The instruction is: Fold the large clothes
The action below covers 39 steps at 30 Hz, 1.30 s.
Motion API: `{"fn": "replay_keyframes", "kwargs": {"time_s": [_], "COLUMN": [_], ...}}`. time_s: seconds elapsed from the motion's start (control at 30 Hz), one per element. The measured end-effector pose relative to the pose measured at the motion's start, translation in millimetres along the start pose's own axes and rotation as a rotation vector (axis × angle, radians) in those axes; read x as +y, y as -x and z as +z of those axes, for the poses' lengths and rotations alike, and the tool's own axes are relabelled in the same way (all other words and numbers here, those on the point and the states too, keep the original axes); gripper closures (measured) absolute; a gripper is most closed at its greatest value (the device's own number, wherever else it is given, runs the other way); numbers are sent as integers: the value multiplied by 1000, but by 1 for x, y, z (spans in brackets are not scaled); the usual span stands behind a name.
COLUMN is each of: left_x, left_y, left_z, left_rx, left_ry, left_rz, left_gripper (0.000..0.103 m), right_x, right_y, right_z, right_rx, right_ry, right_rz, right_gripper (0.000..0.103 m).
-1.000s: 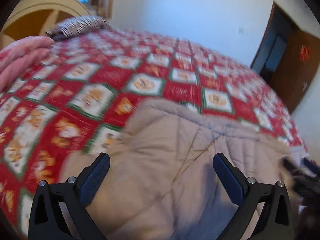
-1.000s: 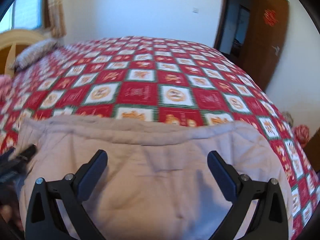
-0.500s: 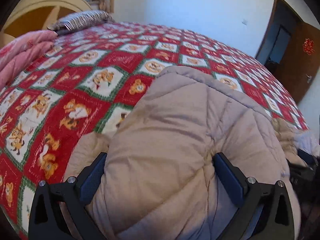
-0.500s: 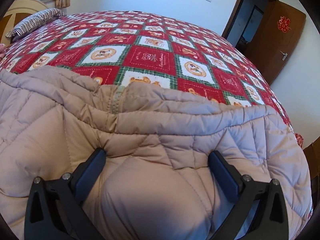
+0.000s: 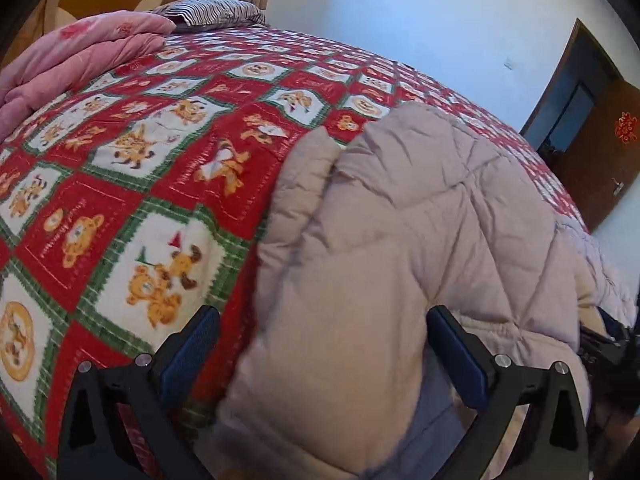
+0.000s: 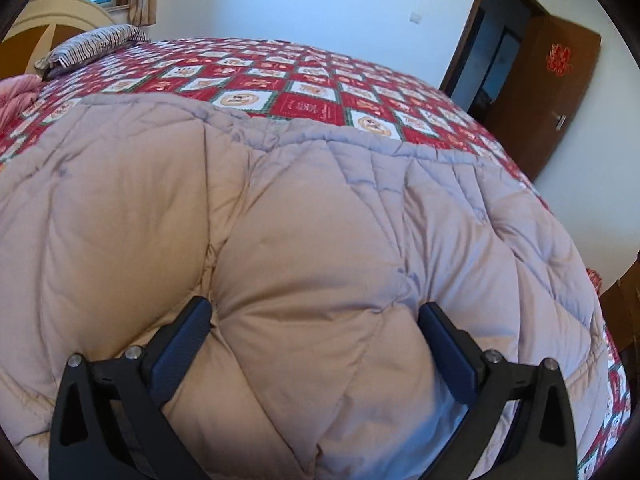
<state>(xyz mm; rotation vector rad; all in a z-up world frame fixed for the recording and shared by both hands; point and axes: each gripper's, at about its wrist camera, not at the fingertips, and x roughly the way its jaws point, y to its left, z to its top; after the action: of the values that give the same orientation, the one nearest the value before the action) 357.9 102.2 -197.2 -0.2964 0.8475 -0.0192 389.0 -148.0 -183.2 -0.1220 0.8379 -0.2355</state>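
Beige quilted coat (image 6: 304, 240) now lies folded over on the red patterned bedspread (image 5: 132, 184), where a second ago it hung looser. I keep my left gripper (image 5: 320, 360) and right gripper (image 6: 316, 344) spread wide, padding bulging between the fingers, gripping nothing; next fold pending.

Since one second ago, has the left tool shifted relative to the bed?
Yes. The left tool has swung leftward: the beige quilted padded coat now sits right of centre, with more red patterned bedspread between its fingers.
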Motion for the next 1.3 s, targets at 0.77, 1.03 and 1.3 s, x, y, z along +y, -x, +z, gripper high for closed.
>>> {"fn": "replay_keyframes", "kwargs": {"time_s": [0.77,1.03,1.3], "left_x": [-9,-25,3], "left_y": [29,71,71], "left_z": [-21,-13,-13], "left_rx": [-31,-142,-142], "left_ry": [43,21,81], "left_rz": [-201,-359,-422], "left_gripper": [62,74,81], "right_x": [8,4,5], "right_y": [52,45,44], "right_z": [-62,-60,-58], "right_rx": [-43,-40,-21], "right_ry": [43,28,23], "right_rz": [-34,7,-3], "right_gripper": [0,0,0]}}
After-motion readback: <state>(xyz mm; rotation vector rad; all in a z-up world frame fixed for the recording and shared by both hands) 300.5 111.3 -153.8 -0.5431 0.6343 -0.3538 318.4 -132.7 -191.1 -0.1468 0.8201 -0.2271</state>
